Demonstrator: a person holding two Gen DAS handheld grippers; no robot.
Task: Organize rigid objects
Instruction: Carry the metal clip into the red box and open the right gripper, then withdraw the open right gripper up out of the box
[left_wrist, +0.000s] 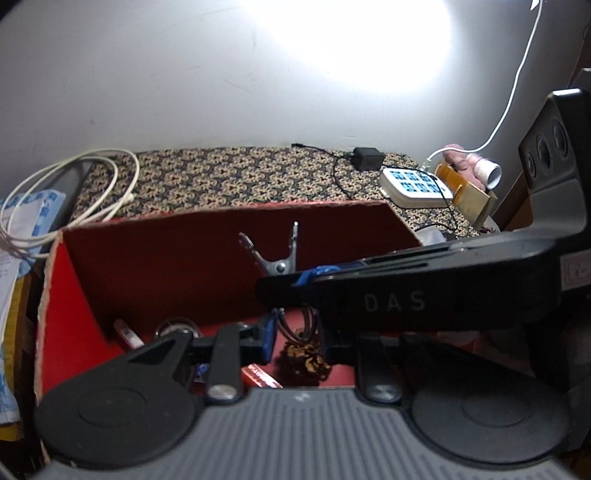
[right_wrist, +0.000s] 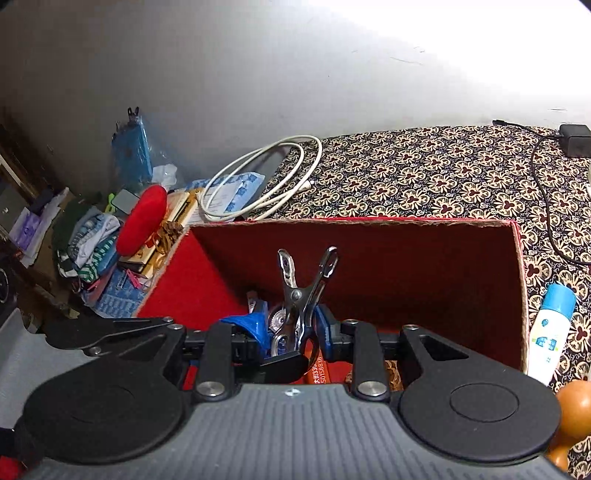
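A red-lined cardboard box (left_wrist: 166, 266) (right_wrist: 424, 266) stands open on the patterned cloth. My right gripper (right_wrist: 291, 326) is shut on a metal spring clip (right_wrist: 299, 291), held over the box with its handles pointing up. The left wrist view shows the right gripper (left_wrist: 295, 278) reaching in from the right with that clip (left_wrist: 275, 258). My left gripper (left_wrist: 295, 339) hangs over the box's near side. Its tips are hidden behind the right gripper's arm, so its state is unclear. A pinecone (left_wrist: 303, 363), an orange-red printed item (left_wrist: 260, 374) and other small things lie on the box floor.
On the cloth (right_wrist: 424, 173) behind the box are a white power strip (left_wrist: 413, 186), a black adapter (left_wrist: 365, 158) and a coiled white cable (right_wrist: 266, 177). A white-and-blue bottle (right_wrist: 550, 332) and wooden balls (right_wrist: 574, 402) lie right of the box. Clutter with a red cushion (right_wrist: 142, 219) is piled on the left.
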